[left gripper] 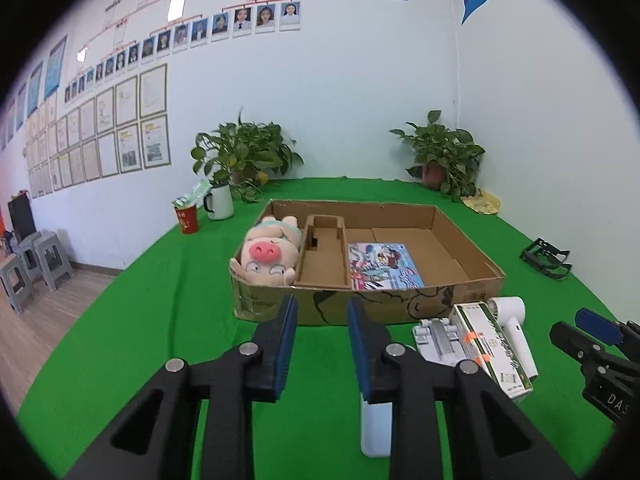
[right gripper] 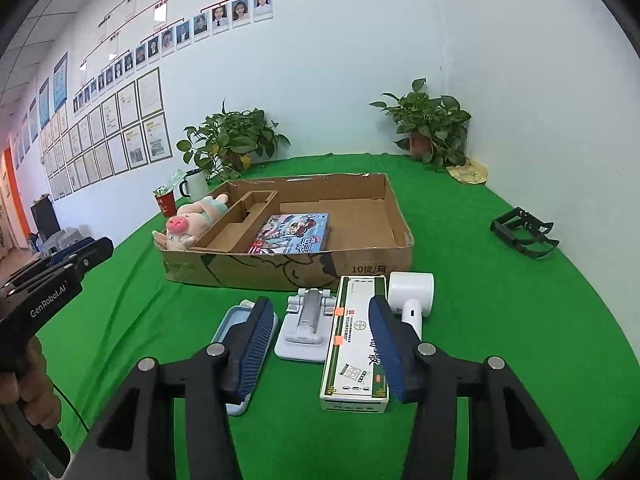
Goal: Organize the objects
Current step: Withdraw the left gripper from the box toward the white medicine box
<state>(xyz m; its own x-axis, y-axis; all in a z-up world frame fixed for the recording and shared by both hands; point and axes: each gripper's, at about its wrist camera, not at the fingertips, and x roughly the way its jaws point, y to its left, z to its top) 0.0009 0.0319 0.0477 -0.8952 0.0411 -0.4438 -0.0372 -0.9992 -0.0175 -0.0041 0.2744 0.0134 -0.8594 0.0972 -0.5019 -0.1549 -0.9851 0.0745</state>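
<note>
A shallow cardboard box [left gripper: 400, 304] sits on the green cloth. It holds a plush pig [left gripper: 266, 256] at its left end, a cardboard divider [left gripper: 324, 256] and a picture book [left gripper: 384, 266]. In front of the box lie a white stand [right gripper: 306, 328], a green-and-white medicine carton [right gripper: 354, 360], a white handheld device [right gripper: 412, 292] and a pale blue case [right gripper: 230, 324]. My left gripper [left gripper: 321, 304] is open and empty, facing the box's front wall. My right gripper [right gripper: 320, 302] is open over the stand and carton, holding nothing.
Two potted plants [left gripper: 244, 156] [left gripper: 444, 156] stand at the back wall, with a white mug [left gripper: 219, 200] and a red cup [left gripper: 187, 218] at back left. A black folding rack [right gripper: 522, 232] lies at the right. Left of the cloth's edge are the floor and grey stools [left gripper: 28, 264].
</note>
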